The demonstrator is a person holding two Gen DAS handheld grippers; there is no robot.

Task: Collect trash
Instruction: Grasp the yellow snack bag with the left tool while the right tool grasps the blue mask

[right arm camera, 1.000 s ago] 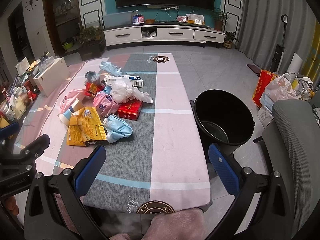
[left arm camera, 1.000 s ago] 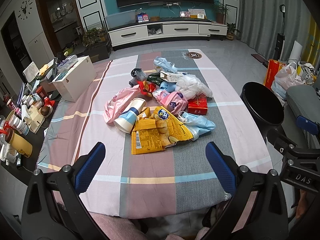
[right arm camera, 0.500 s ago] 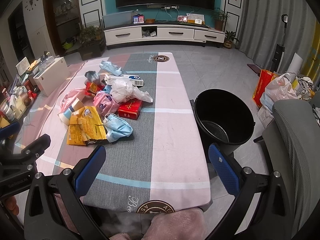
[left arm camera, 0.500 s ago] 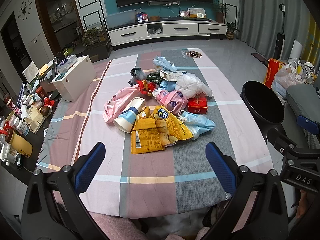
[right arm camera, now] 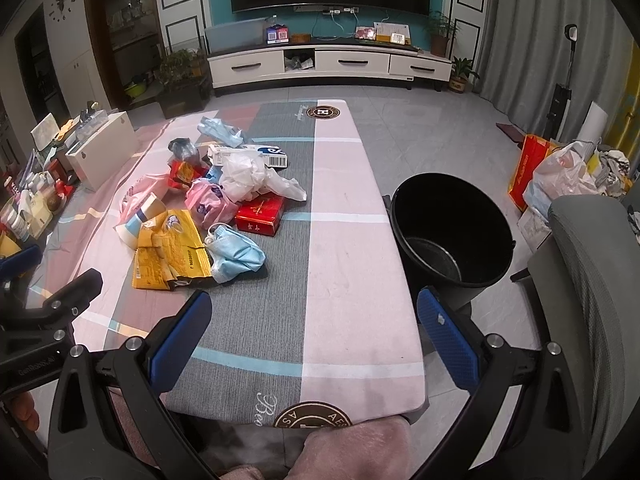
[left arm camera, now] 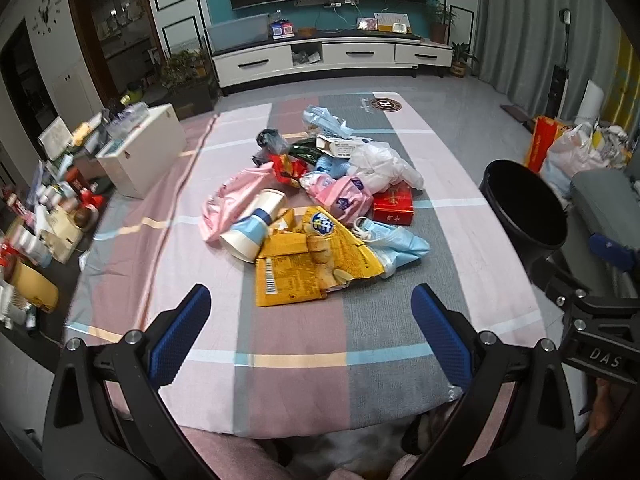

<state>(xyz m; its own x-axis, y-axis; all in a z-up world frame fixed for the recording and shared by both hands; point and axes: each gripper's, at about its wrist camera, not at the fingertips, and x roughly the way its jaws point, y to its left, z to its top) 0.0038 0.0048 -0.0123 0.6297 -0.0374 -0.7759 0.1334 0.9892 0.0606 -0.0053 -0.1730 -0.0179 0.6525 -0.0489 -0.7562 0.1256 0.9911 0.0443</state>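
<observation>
claws, left (left arm camera: 310, 312) and right (right arm camera: 314, 318), both released above trash pile (left arm camera: 320, 208)

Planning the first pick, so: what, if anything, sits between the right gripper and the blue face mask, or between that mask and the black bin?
Nothing visible does. The right gripper is open over bare cloth, and only tablecloth lies between it and the blue face mask. From the mask to the black bin beside the table's right edge, the cloth is bare too.
</observation>
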